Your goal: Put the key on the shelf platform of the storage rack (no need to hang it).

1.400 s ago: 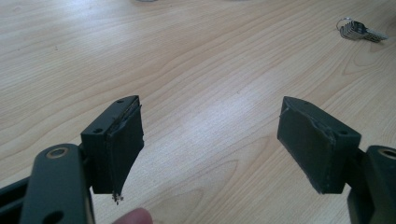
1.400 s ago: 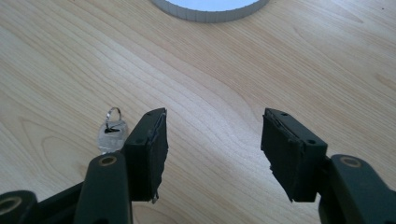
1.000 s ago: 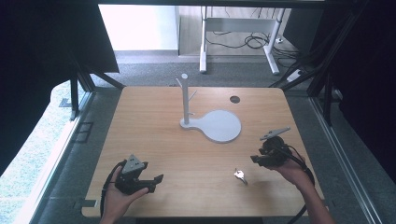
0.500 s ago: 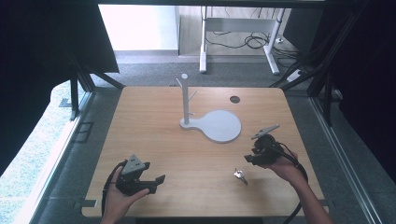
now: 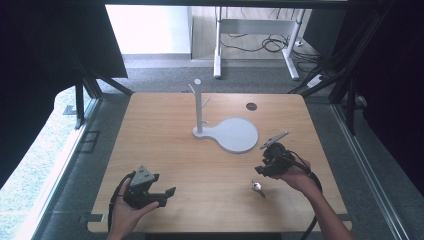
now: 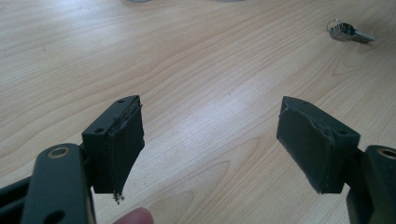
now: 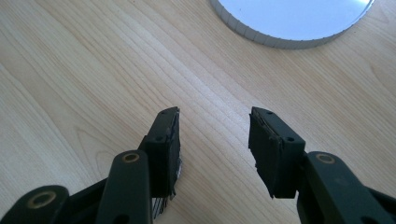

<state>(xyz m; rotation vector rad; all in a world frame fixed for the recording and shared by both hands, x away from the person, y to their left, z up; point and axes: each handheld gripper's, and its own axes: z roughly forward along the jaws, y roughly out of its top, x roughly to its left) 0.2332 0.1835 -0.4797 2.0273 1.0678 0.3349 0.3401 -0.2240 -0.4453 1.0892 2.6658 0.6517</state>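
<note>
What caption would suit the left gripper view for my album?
Open left gripper above the bare wooden table, with a small key lying far ahead.

Ahead of your right gripper's (image 7: 212, 140) jaws, the white disc base (image 7: 294, 21) runs off the top edge. Up and right of your left gripper's (image 6: 210, 135) jaws, the small metal key (image 6: 348, 31) is too blurred to make out.

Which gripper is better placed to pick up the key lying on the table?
Right, probably. The right gripper hangs just beyond the key, jaws open and empty. The left gripper, also open, sits well across the table; its own view shows the key far off.
</note>
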